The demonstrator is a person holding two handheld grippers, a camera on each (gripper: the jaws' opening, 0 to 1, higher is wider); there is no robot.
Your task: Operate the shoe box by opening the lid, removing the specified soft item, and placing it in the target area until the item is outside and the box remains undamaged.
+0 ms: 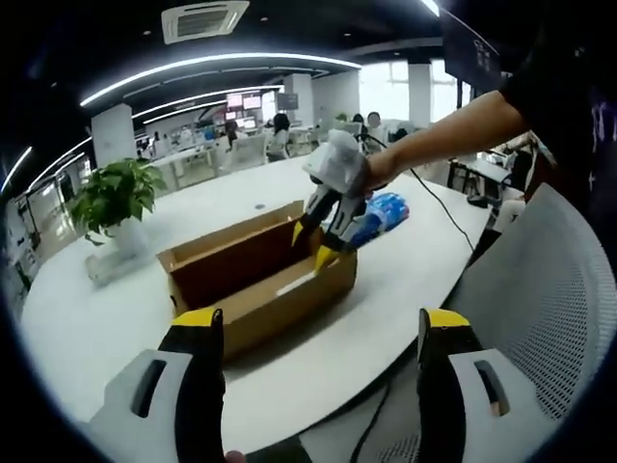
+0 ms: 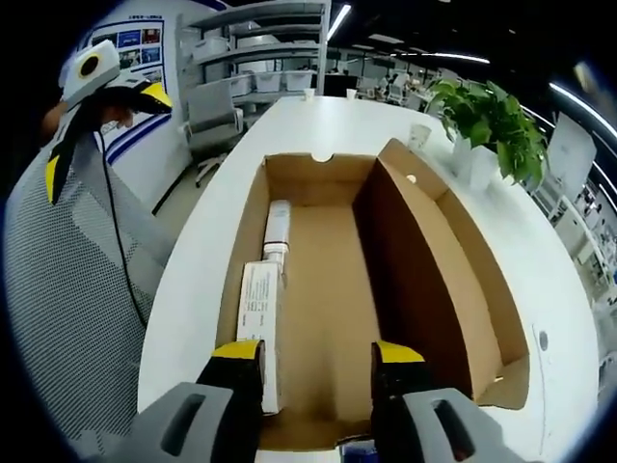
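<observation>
Partly hidden blue item (image 1: 384, 214), right tongs (image 1: 312, 245), box (image 1: 253, 289)

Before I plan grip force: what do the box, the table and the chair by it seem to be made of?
The shoe box looks like plain brown cardboard, matte, with raw cut edges and a folded-out lid. The table looks like a smooth white laminate or painted top with a faint sheen; which one is unclear. The chair has a pale back dotted with small holes, probably mesh or perforated plastic.

Blue soft item (image 1: 383, 214) — partly hidden behind right gripper (image 1: 318, 241).
</observation>
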